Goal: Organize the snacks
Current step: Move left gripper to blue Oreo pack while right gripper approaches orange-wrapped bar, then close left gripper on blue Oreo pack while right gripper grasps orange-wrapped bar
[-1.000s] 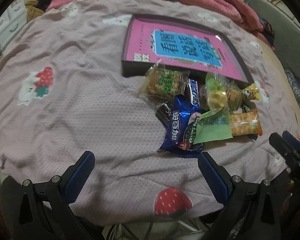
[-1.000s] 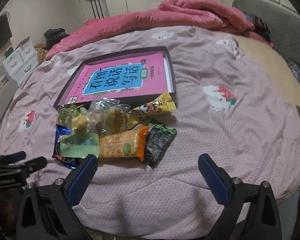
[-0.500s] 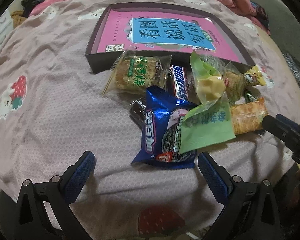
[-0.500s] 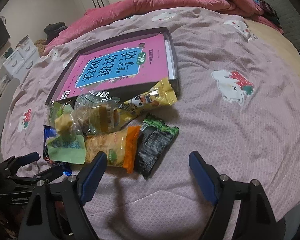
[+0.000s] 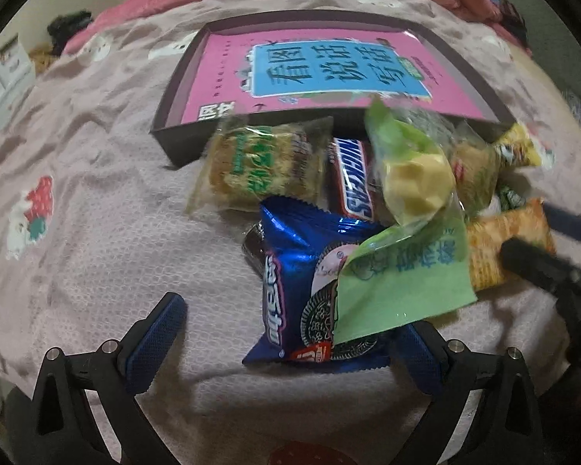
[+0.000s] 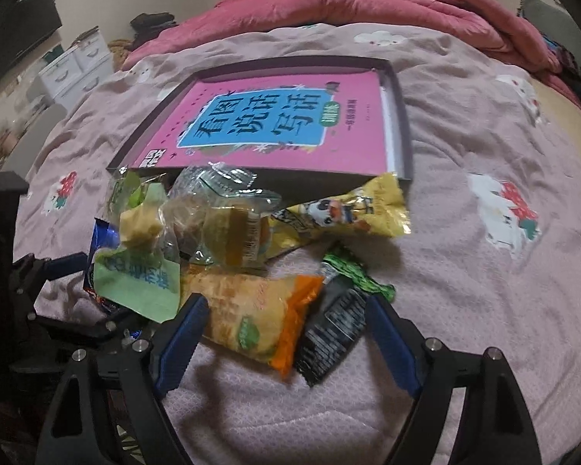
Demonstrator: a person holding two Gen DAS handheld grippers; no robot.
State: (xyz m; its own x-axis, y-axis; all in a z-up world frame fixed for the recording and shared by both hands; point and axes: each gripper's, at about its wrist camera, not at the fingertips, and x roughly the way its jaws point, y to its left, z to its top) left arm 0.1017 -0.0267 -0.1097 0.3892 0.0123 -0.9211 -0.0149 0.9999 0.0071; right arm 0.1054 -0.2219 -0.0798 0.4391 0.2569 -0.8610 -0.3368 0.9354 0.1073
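Snack pile (image 5: 352, 209): on bed (image 5: 108, 232), against tray's (image 5: 174, 143) near wall. Orange pack (image 6: 255, 317) and black pack (image 6: 333, 337): long axes toward right tool (image 6: 284, 333), which straddles both, jaws just narrowed, not gripping. Blue cookie pack (image 5: 310, 290): upright, partly between released left tool (image 5: 290, 337). Both tools pitched steeply down.

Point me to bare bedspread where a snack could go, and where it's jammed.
Free: the bedspread left of the blue cookie pack and the box, and the stretch right of the black packet and yellow bag. Jammed: the snack pile against the box's near wall, with both grippers at its near edge.
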